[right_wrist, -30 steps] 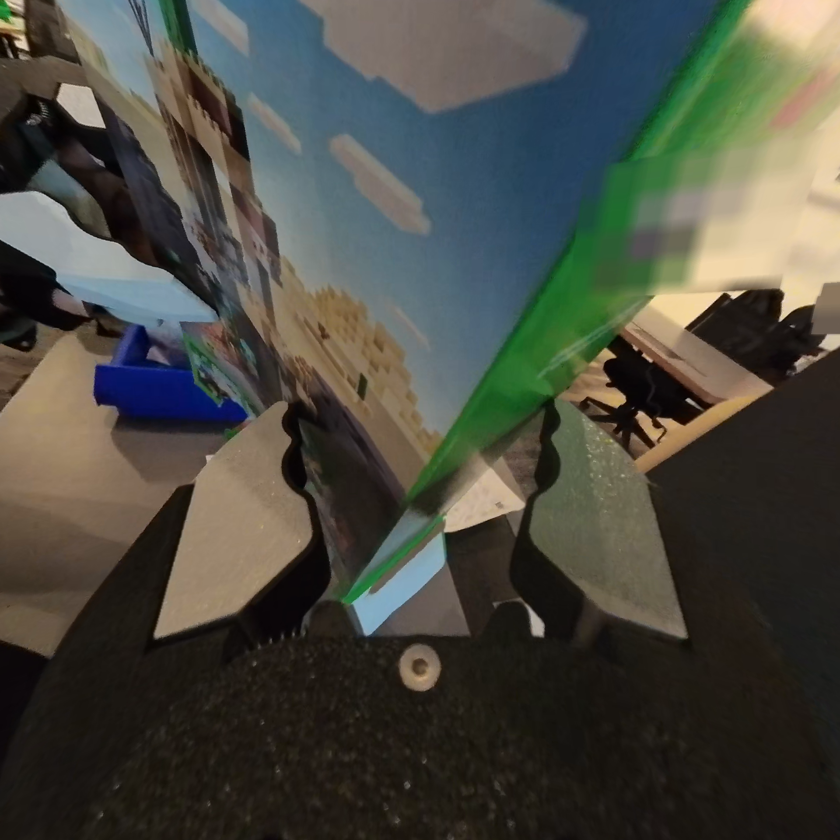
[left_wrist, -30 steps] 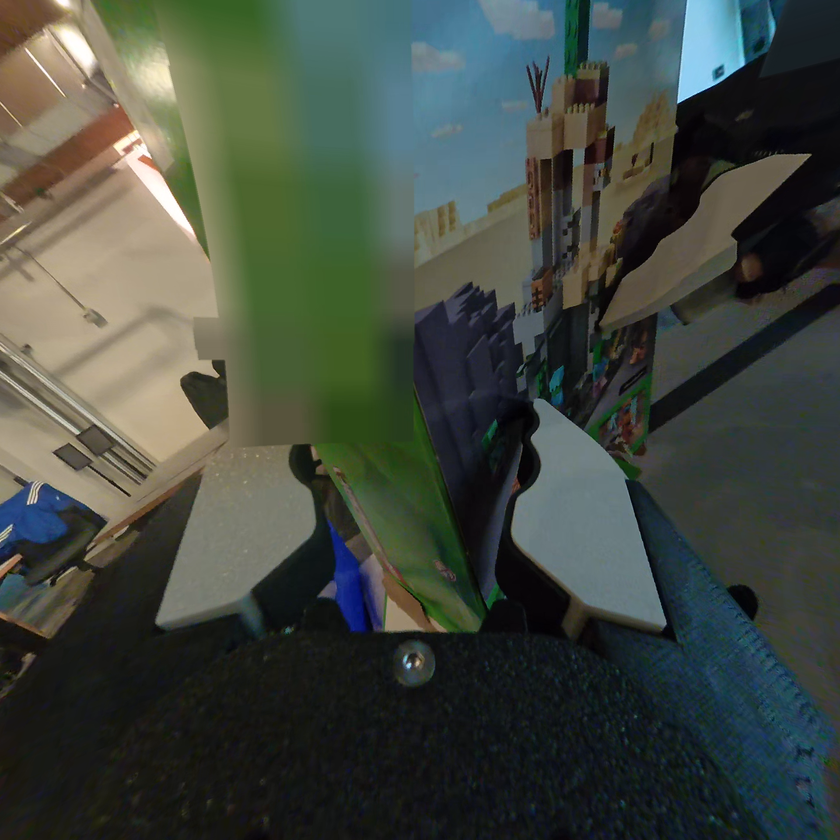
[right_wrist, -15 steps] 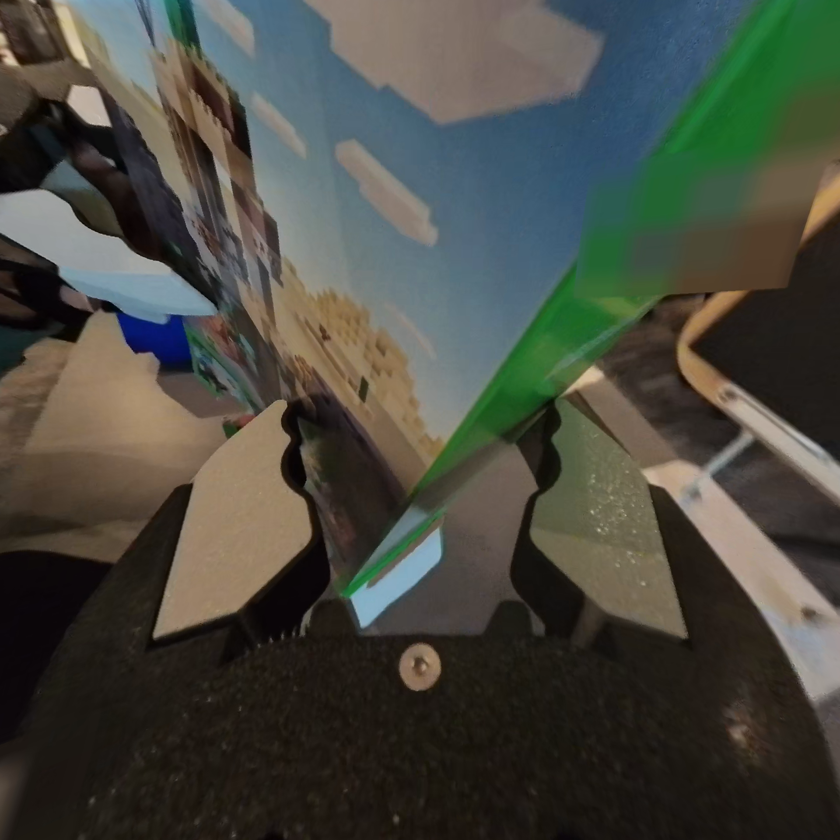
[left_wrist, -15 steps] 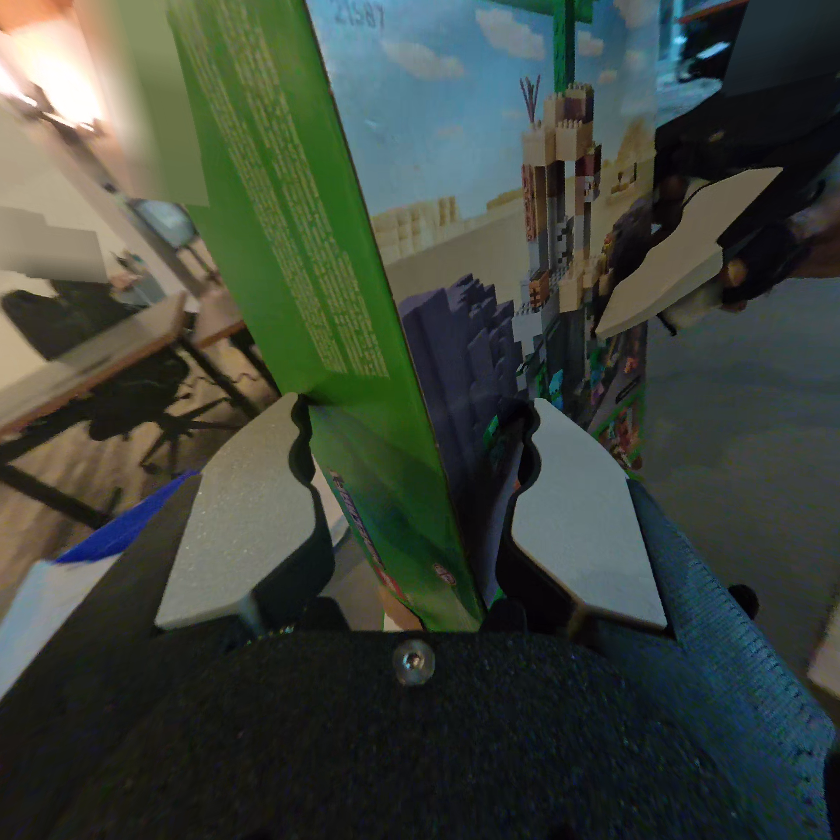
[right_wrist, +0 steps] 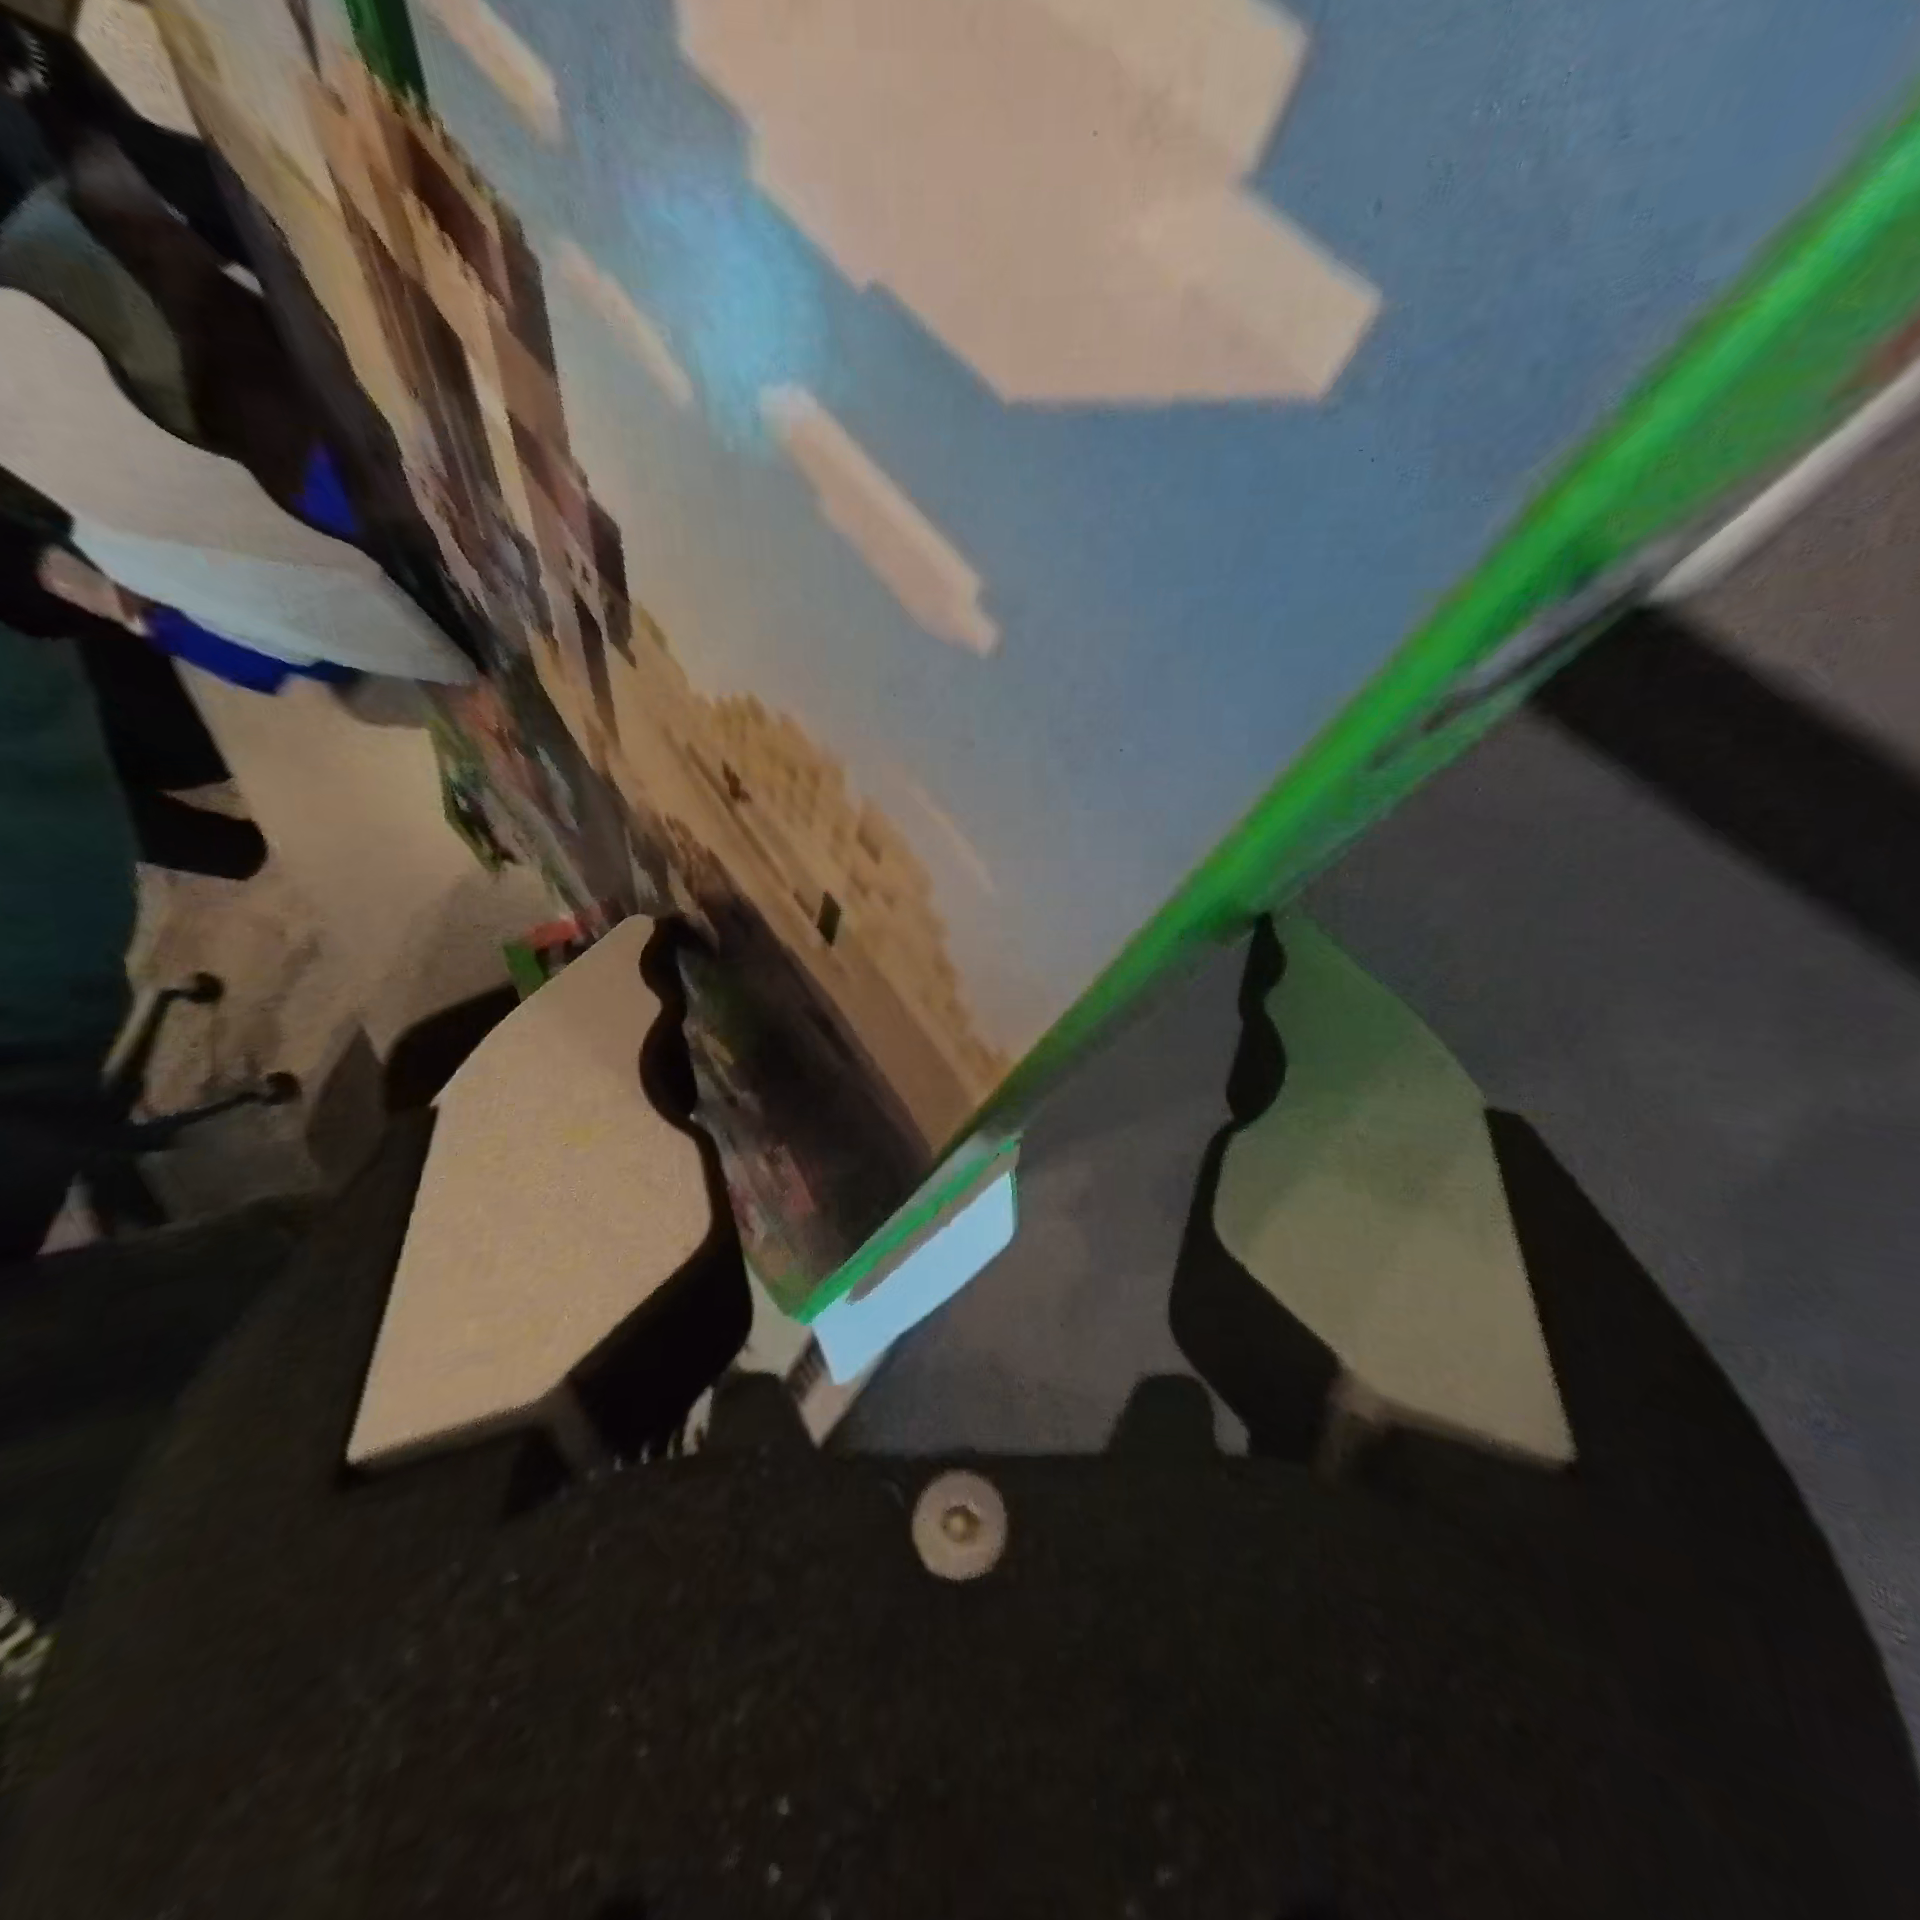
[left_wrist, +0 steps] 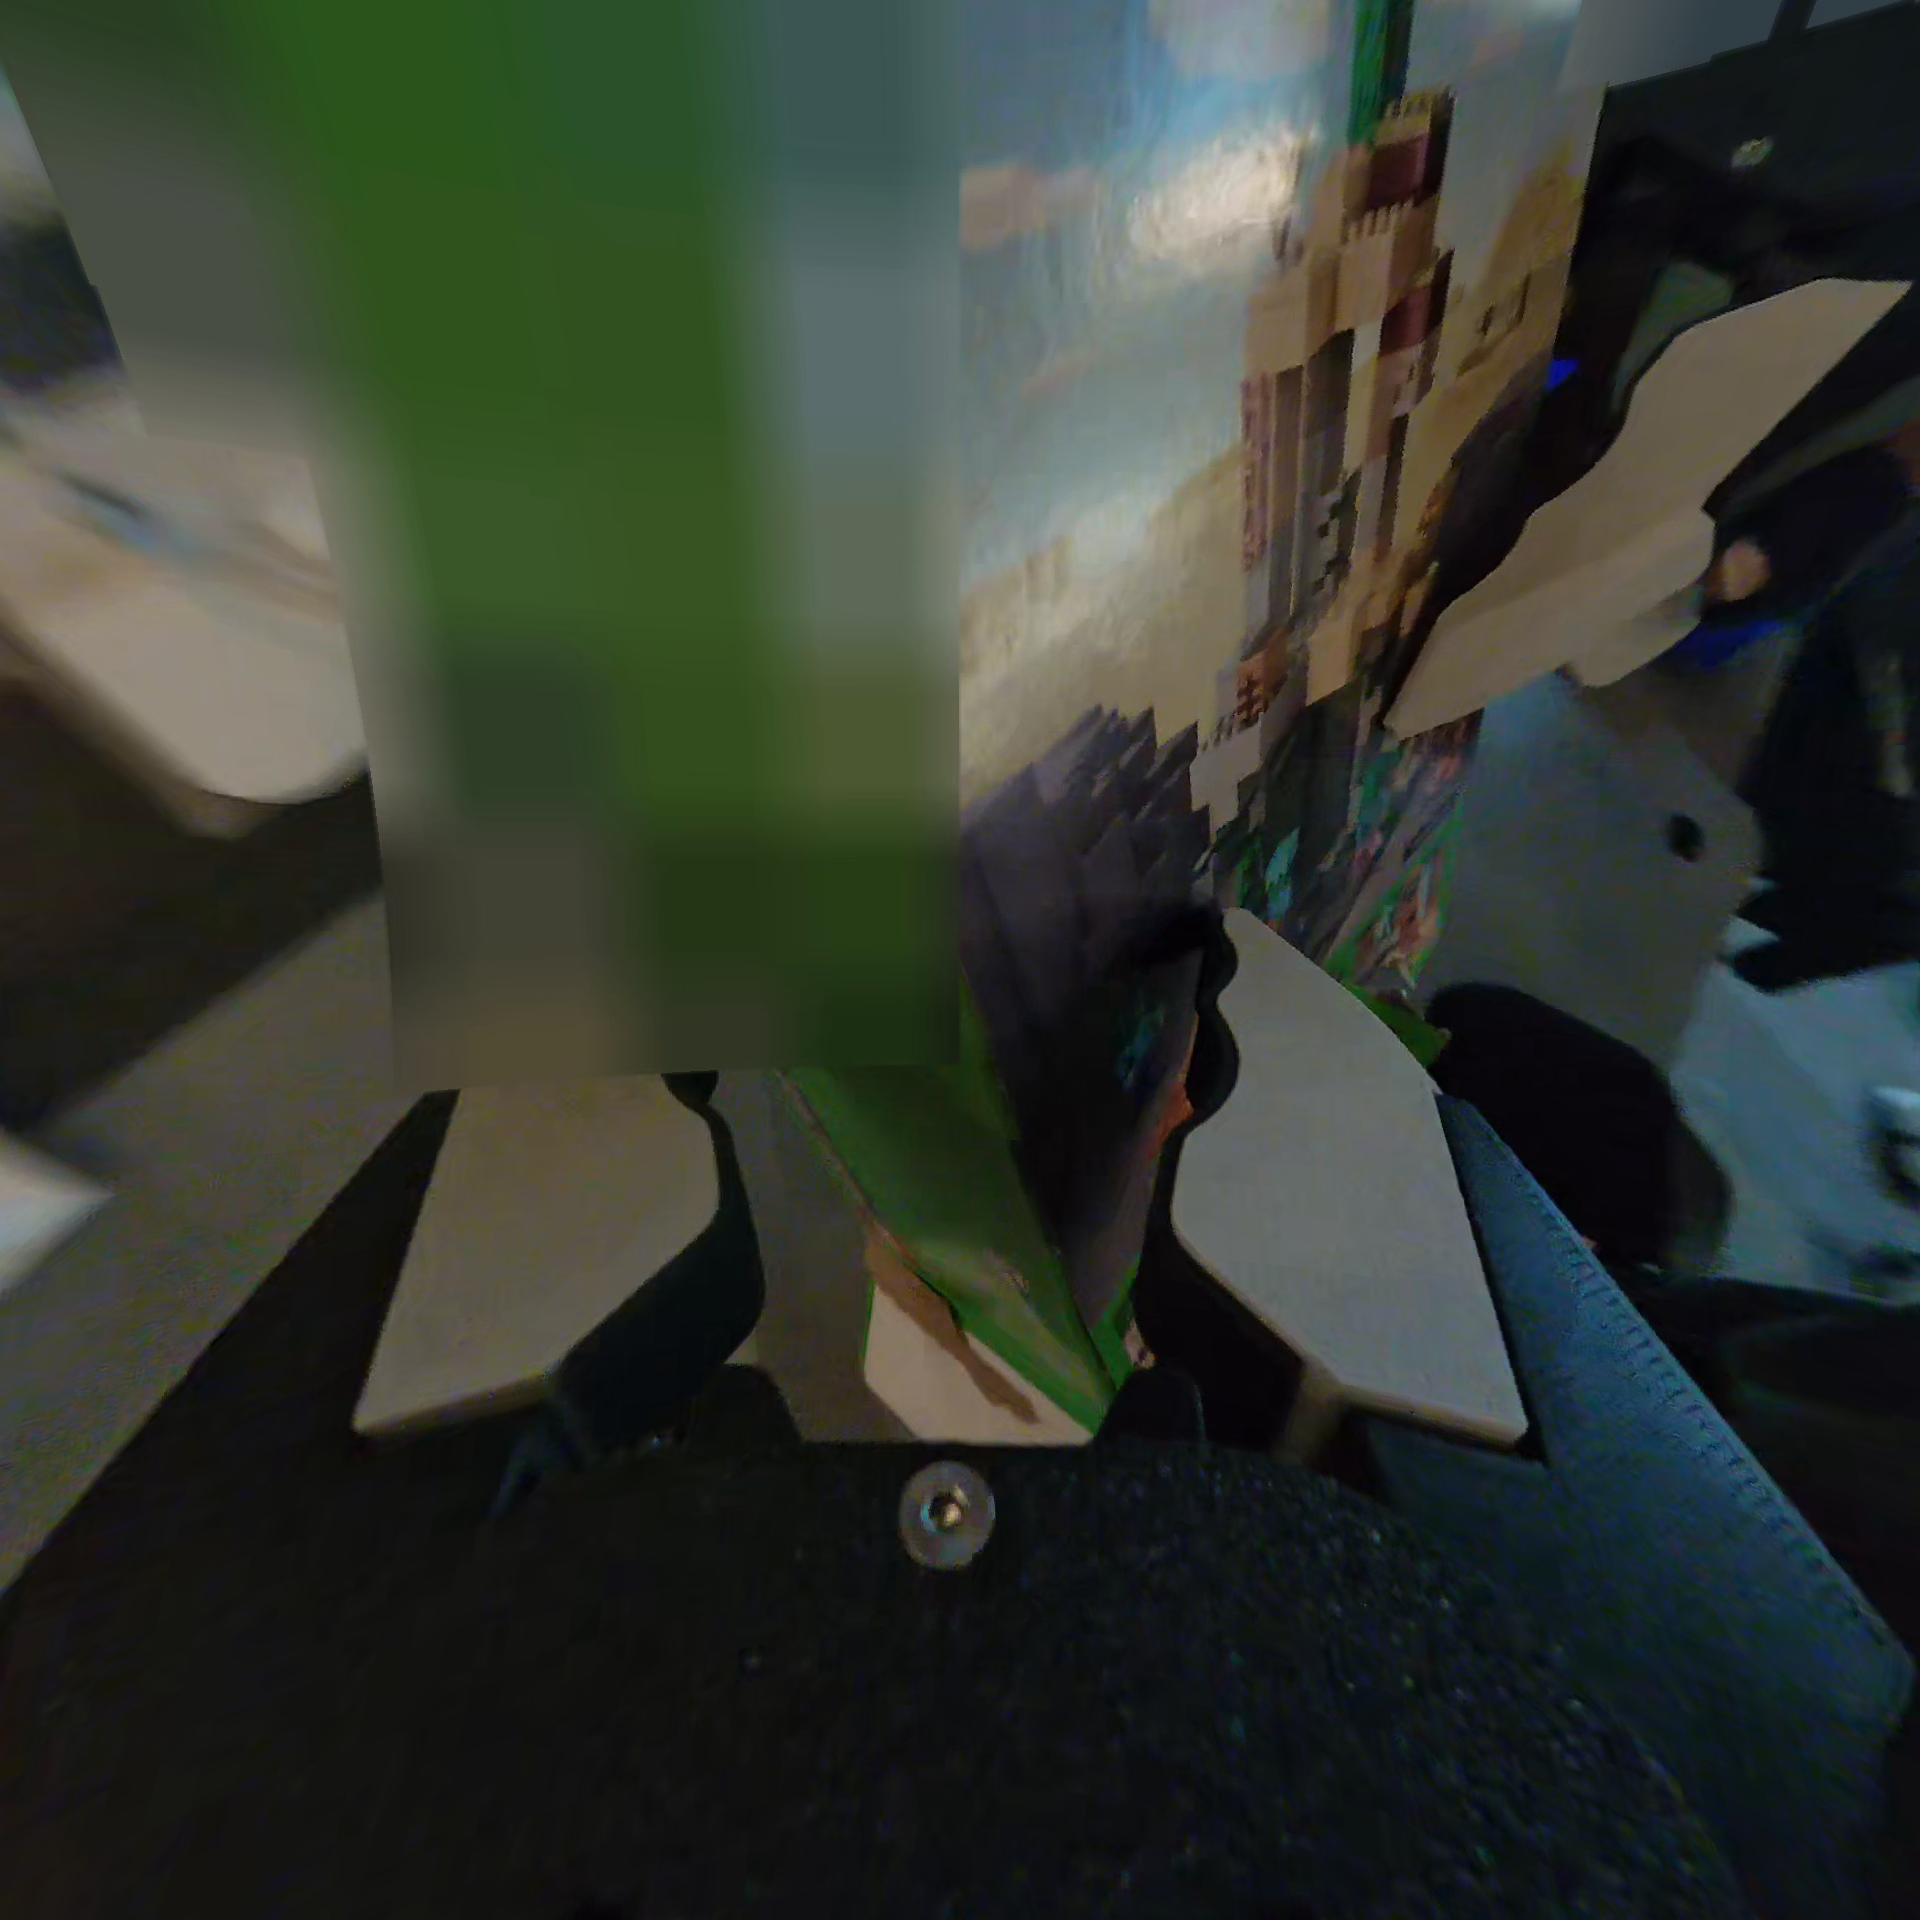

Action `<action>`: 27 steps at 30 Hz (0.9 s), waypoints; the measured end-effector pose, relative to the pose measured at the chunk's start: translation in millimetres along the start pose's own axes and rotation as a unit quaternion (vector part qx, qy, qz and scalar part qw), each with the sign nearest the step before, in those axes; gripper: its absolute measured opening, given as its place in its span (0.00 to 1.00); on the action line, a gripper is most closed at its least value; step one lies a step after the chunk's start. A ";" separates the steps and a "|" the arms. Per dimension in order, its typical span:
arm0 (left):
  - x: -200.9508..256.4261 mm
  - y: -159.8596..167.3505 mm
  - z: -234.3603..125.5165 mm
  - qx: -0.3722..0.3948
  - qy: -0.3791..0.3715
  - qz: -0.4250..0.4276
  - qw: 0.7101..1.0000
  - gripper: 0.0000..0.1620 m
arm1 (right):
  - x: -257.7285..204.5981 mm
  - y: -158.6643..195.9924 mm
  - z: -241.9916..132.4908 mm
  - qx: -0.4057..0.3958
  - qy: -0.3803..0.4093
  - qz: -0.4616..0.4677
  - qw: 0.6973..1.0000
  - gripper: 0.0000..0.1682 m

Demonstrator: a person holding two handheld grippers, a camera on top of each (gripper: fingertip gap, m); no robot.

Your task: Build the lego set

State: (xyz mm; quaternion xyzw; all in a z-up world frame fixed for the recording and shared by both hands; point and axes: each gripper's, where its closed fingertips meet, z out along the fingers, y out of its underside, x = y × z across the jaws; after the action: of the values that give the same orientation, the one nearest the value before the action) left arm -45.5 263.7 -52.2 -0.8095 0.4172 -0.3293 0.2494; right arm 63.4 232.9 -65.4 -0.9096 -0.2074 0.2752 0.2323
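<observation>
Printed green-edged cardboard lego box (left_wrist: 1122, 582) swung since 0.5 s ago; backdrop now grey worktop, apparently. Left hand-held gripper (left_wrist: 966, 1049) and right hand-held gripper (right_wrist: 956, 956) each clamp 1 box corner. Box unopened; build not begun.

Each gripper (left_wrist: 956, 1049) (right_wrist: 956, 1039) has a rough black body, 2 pale grey wavy-edged fingers (left_wrist: 1340, 1184) and 1 silver screw (left_wrist: 945, 1512).

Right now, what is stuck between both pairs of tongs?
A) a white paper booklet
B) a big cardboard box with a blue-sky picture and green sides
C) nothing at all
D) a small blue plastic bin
B: the big cardboard box with a blue-sky picture and green sides has one corner between the right tongs, and another corner sits between the left tongs.
</observation>
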 end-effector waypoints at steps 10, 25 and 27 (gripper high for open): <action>-29.5 24.4 111.2 -0.002 0.077 -0.110 0.991 0.56 | 97.9 41.1 40.2 0.094 -0.056 0.104 0.989 0.61; -38.2 118.3 48.5 0.086 -0.004 0.192 0.978 0.45 | 108.7 146.8 -3.7 0.162 0.010 -0.195 0.967 0.52; -41.4 131.6 55.7 0.084 -0.011 0.229 0.970 0.47 | 113.4 159.7 10.3 0.137 0.017 -0.211 0.968 0.54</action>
State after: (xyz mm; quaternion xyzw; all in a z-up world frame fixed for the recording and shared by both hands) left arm -89.6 236.3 -191.7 -0.6720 0.5595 -0.2888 0.3898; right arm 183.6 164.6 -204.6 -0.8094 -0.3507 0.2303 0.4109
